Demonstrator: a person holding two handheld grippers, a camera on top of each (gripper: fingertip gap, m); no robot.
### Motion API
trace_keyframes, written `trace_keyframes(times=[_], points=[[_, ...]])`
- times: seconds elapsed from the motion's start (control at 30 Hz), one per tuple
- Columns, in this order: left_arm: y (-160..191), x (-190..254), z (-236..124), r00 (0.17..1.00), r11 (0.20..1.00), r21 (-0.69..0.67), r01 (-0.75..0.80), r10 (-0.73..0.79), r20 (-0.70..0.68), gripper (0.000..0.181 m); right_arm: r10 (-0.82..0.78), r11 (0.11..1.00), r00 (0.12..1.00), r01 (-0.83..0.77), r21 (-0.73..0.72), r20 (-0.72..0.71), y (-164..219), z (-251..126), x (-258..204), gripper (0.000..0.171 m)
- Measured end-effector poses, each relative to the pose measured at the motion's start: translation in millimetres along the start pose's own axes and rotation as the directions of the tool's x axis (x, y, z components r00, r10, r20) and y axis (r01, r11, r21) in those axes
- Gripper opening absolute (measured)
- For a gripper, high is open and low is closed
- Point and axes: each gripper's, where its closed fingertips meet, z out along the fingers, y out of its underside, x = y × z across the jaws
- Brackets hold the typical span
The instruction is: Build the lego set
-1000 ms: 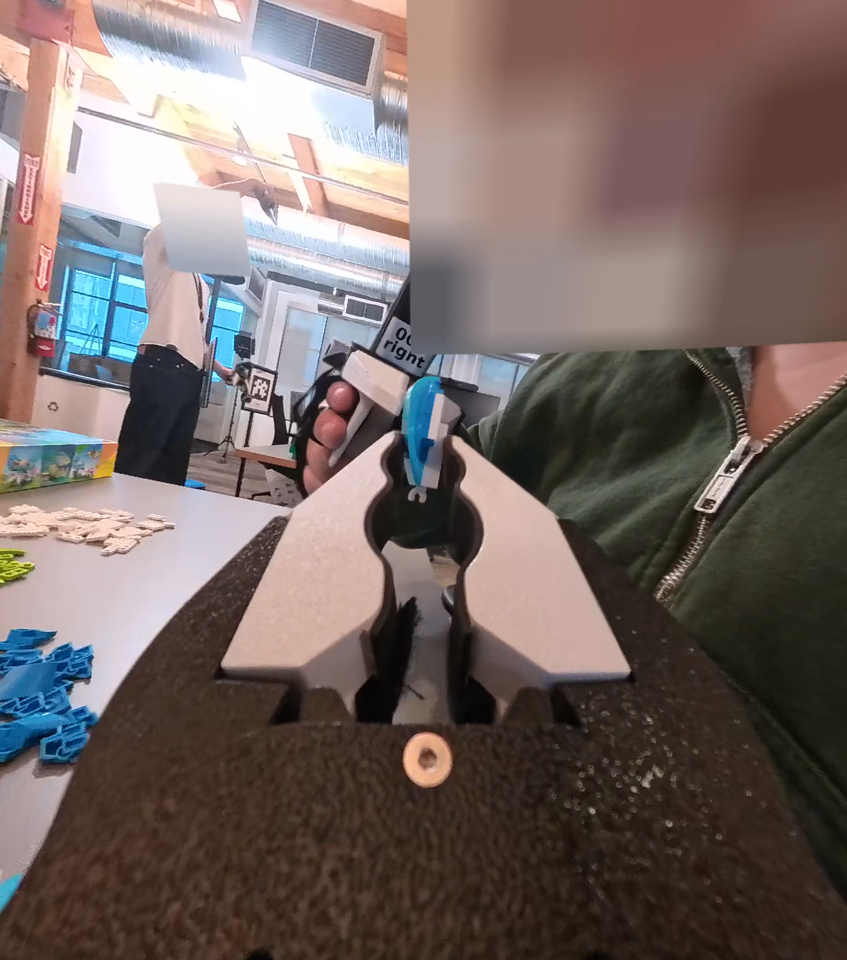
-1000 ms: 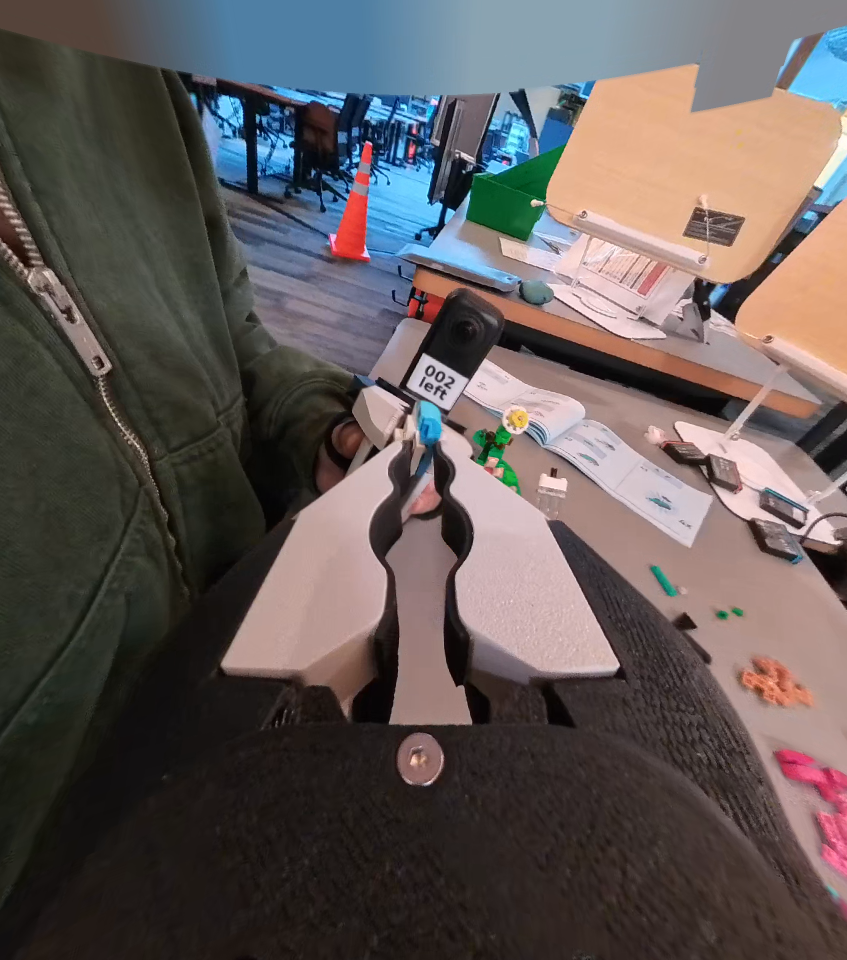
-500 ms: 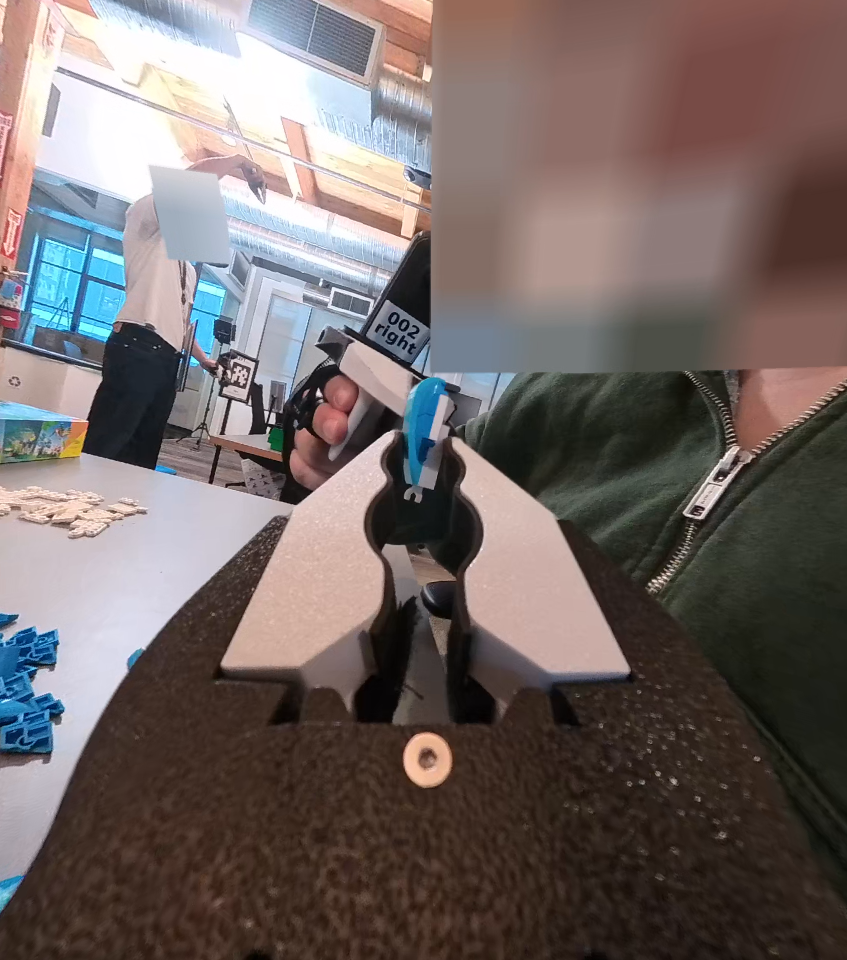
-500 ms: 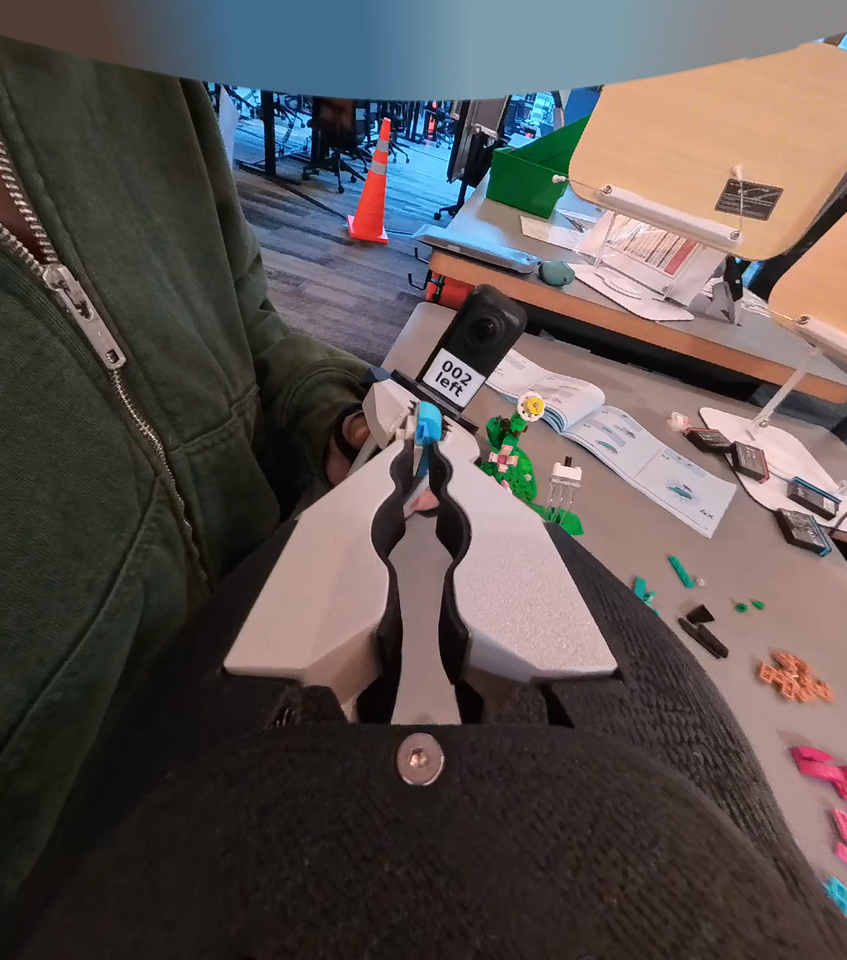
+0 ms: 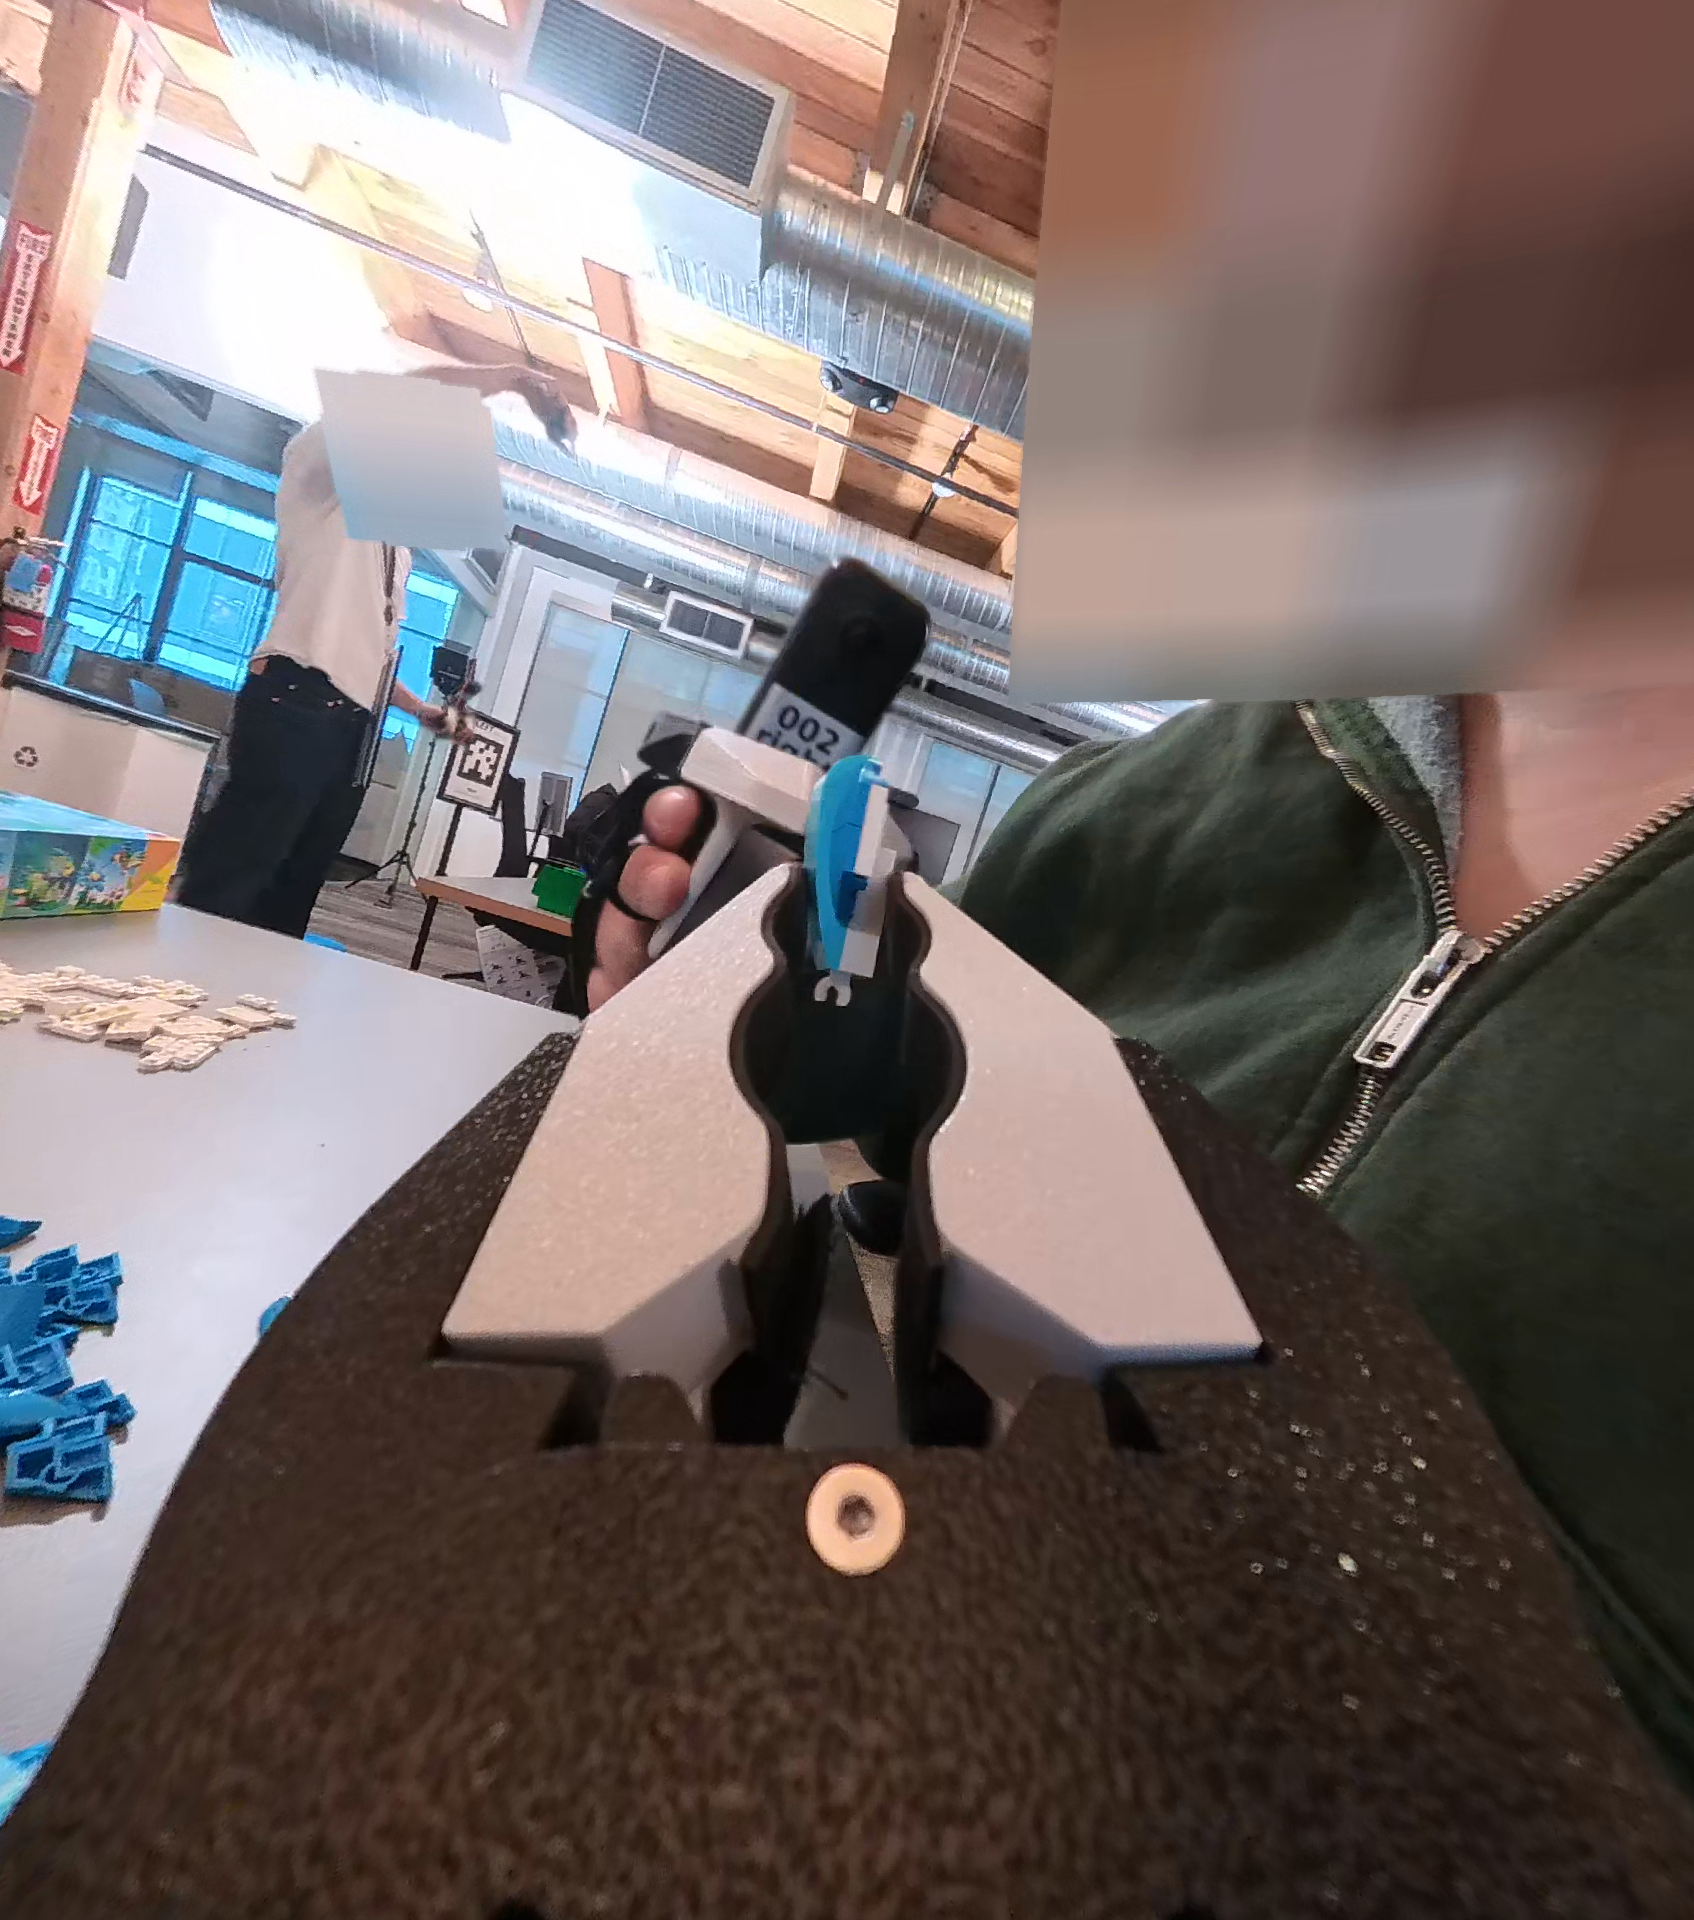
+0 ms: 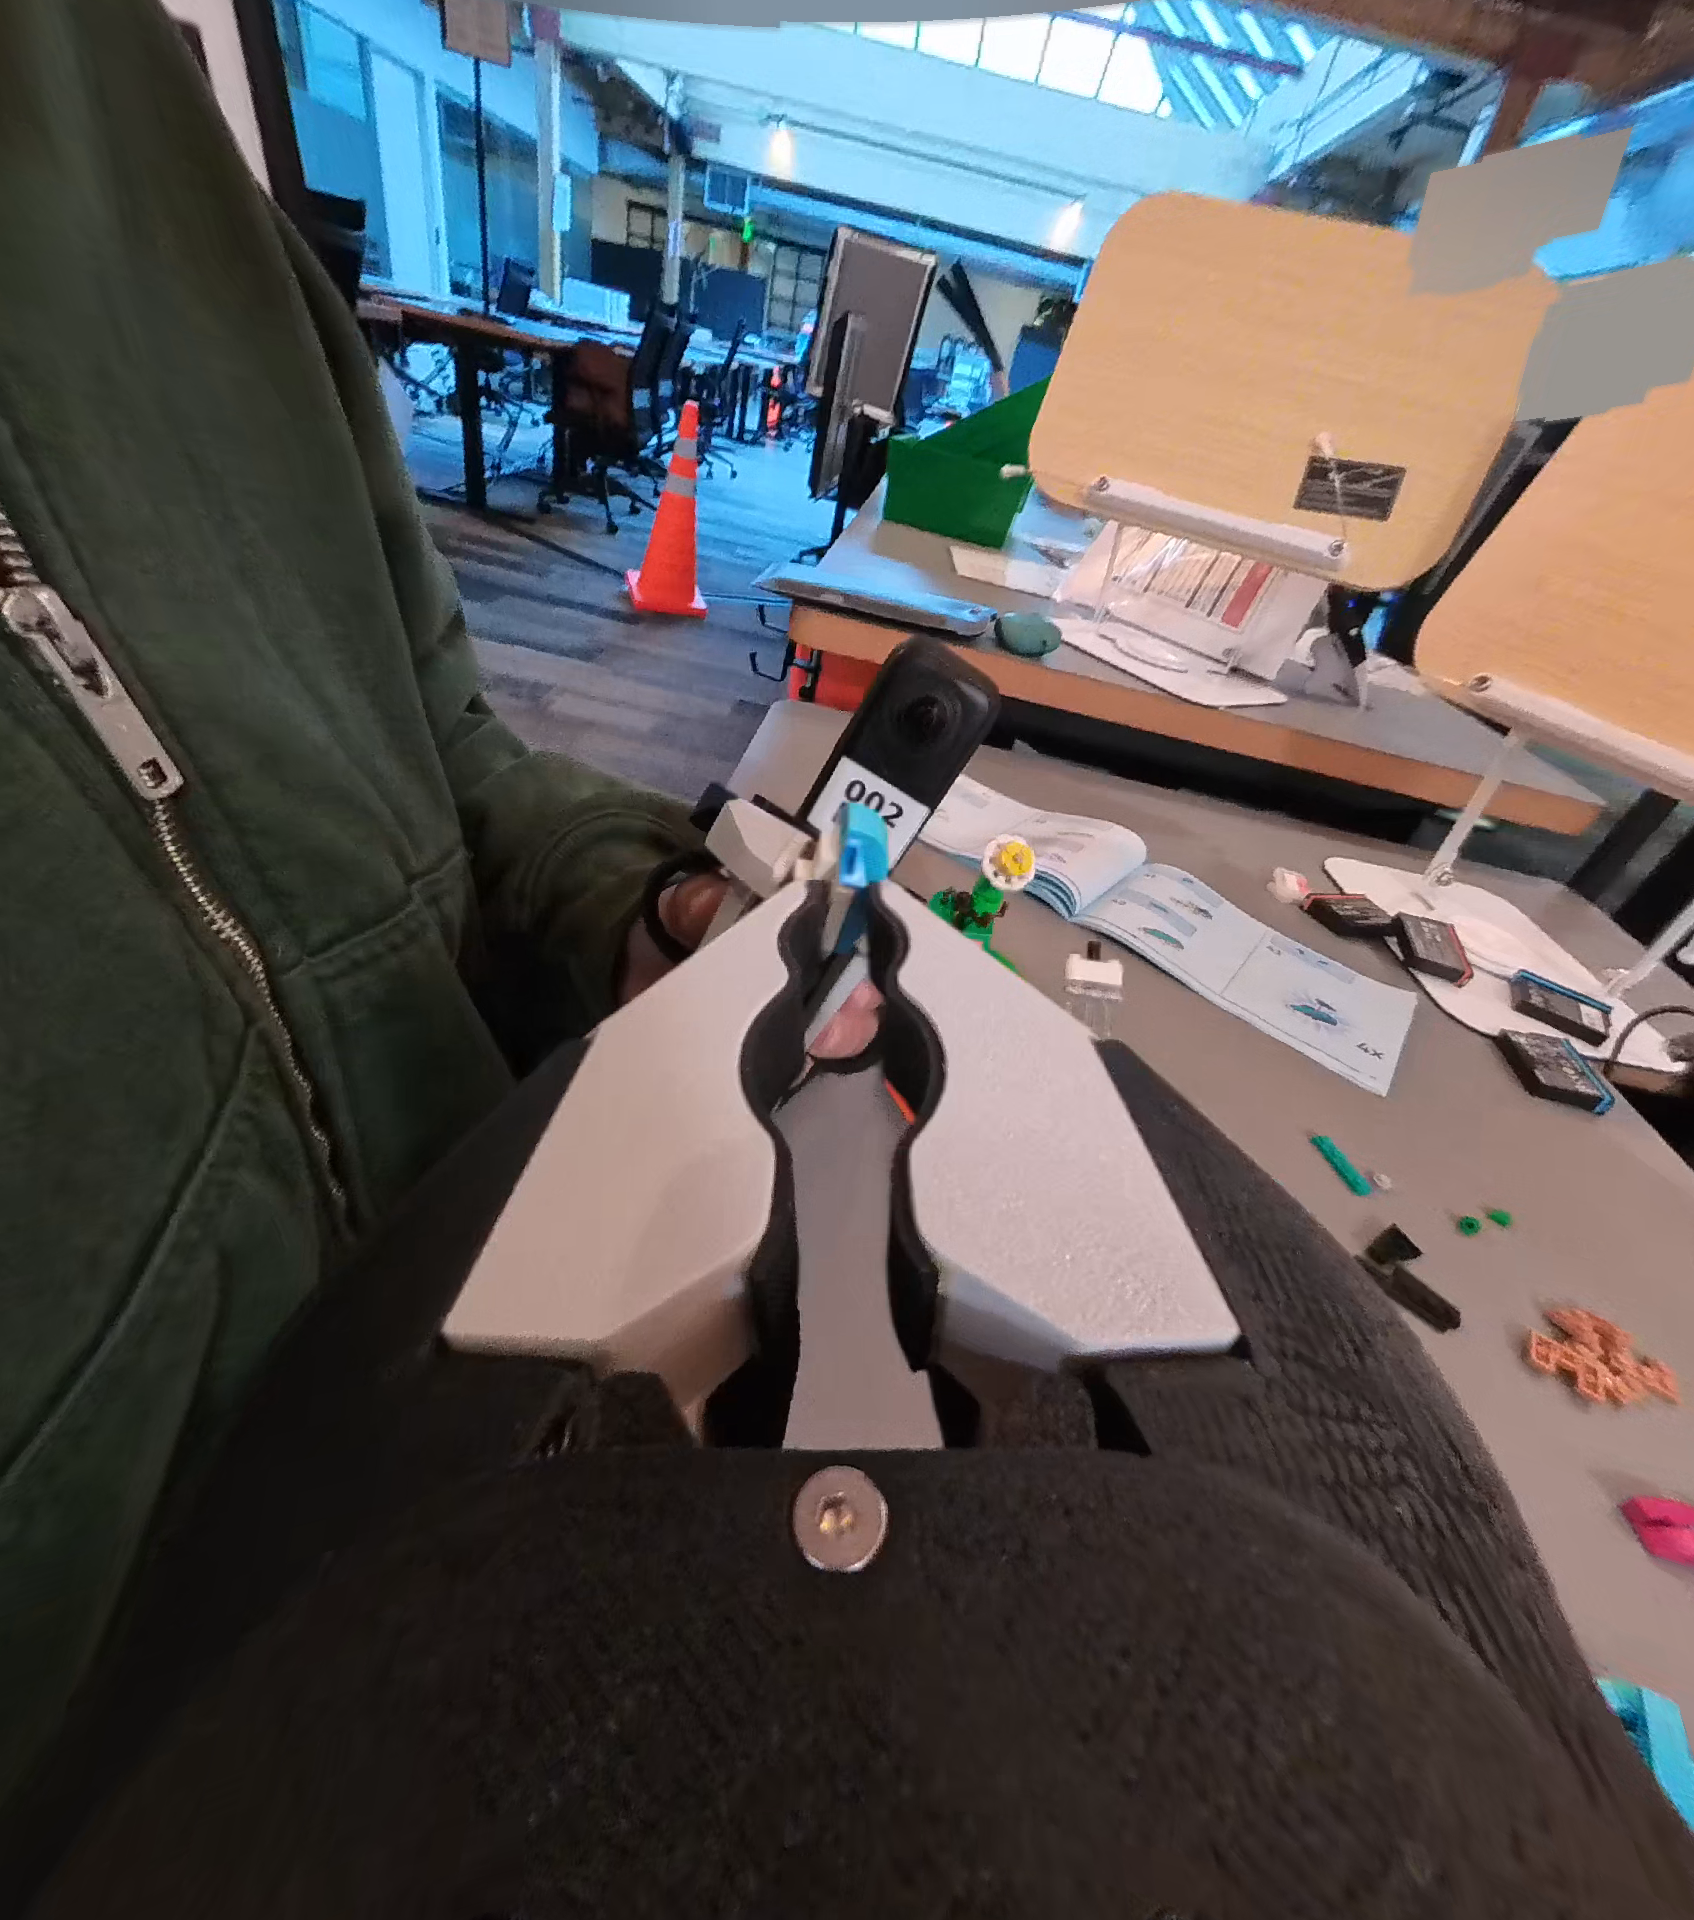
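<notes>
Both hand-held grippers, left (image 5: 838, 883) & right (image 6: 848, 904), pinch the blue-white lego sub-assembly (image 5: 843, 873) mid-air near your chest, off the table (image 5: 251, 1122). Keep tips aligned, squeeze straight, don't twist.

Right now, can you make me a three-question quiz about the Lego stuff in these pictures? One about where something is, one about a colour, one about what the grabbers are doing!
1. Where is the open instruction booklet?
A. flat on the grey table
B. on the floor
C. in a hand

2. What colour is the loose pile nearest the Lego box?
A. red
B. white
C. black

3. What is the left gripper doing?
A. lying open on the table
B. gripping the booklet
C. shut on the blue-and-white piece

Answers: 1 A, its pages lie spread on the tabletop. 2 B, pale bricks sit beside the box. 3 C, its fingers pinch the piece, and the right gripper holds it too.
</notes>
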Motion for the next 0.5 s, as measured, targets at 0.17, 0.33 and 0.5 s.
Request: trace_keyframes(times=[0.17, 0.33, 0.5], points=[[1, 1, 2, 0.994, 0.995, -0.047, -0.093, 0.095, 0.049, 0.011, -0.094, 0.995, 0.986, 0.096, 0.013, -0.137, 16, -22, 13, 0.046], [22, -19, 5, 0.926, 0.928, -0.267, -0.261, 0.319, 0.203, 0.012, -0.177, 0.972, 0.805, 0.232, 0.026, -0.566, 37, -93, 70, 0.044], [63, -50, 0, 0.789, 0.784, -0.558, -0.273, 0.514, 0.337, 0.012, -0.268, 0.948, 0.696, 0.316, -0.051, -0.666, 53, -127, 86, 0.044]])
